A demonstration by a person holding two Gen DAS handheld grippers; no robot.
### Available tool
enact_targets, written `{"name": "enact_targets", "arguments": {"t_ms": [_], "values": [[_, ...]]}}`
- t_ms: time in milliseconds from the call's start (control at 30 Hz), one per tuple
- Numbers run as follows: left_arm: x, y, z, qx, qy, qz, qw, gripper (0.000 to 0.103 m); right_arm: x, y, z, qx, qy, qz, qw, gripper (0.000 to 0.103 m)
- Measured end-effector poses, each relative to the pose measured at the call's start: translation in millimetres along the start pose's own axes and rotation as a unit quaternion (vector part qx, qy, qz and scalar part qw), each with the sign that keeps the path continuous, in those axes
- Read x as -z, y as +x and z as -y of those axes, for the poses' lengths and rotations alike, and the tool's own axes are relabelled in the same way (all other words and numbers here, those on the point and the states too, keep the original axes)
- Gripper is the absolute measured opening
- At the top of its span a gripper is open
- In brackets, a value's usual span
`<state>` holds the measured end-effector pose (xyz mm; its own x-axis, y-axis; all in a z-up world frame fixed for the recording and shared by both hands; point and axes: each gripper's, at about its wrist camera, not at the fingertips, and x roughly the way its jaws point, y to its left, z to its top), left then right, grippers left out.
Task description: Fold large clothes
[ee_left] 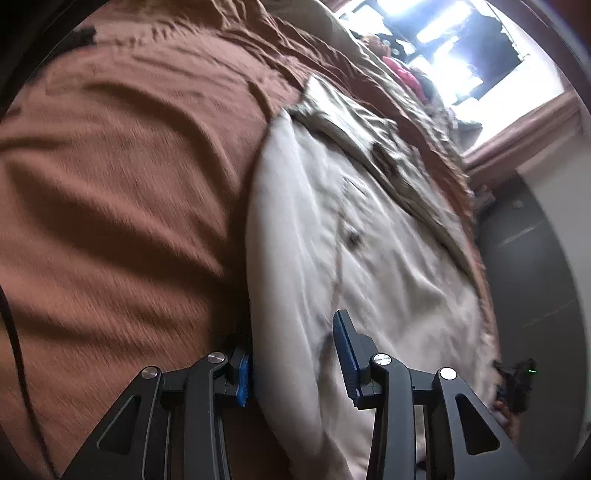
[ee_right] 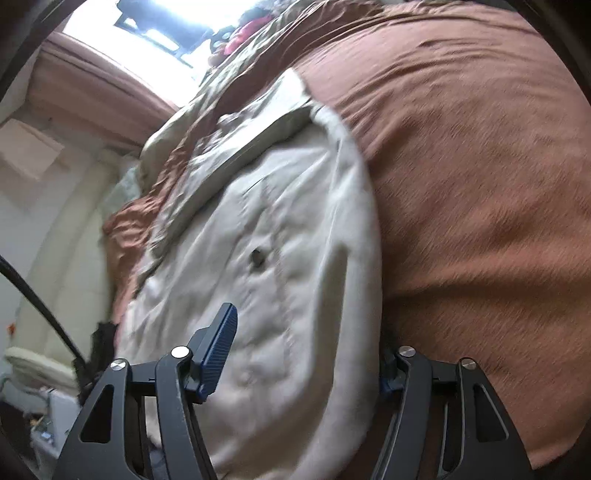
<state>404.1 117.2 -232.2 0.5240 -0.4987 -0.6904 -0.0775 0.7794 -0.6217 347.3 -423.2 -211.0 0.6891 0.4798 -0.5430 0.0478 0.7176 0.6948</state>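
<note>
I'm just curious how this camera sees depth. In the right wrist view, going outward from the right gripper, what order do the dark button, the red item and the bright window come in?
From the right gripper:
1. Dark button, on the cream garment, just ahead of the fingers.
2. Red item, at the bed's far end, upper middle.
3. Bright window, beyond it, top left.
</note>
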Motion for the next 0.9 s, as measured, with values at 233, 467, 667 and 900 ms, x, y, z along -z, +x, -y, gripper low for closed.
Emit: {"name": "enact_targets", "arguments": {"t_ms": [233,467,667,900], "values": [[16.6,0.2,11.7,0.05,0.016,-0.032,0.9981,0.04,35.1,-10.5,9.9,-0.063,0.016,-0.021,0.998,0.058],[16.1,3.5,10.9,0.042,-0.001,-0.015,0.999,0.018,57.9,-14.2,38.7,-0.078,0.078,0.004,0.994,0.024],[18.7,-15.4,5.9,0.062,-0.023,0.004,0.9978,0.007,62.5,-41.1,33.4,-0.084,0.084,0.059,0.991,0.014],[17.2,-54.3,30.1,0.086,-0.009,0.041,0.9954,0.006,62.0,-85.0,-0.4,-0.103,0.036,0.093,0.99,0.013]]}}
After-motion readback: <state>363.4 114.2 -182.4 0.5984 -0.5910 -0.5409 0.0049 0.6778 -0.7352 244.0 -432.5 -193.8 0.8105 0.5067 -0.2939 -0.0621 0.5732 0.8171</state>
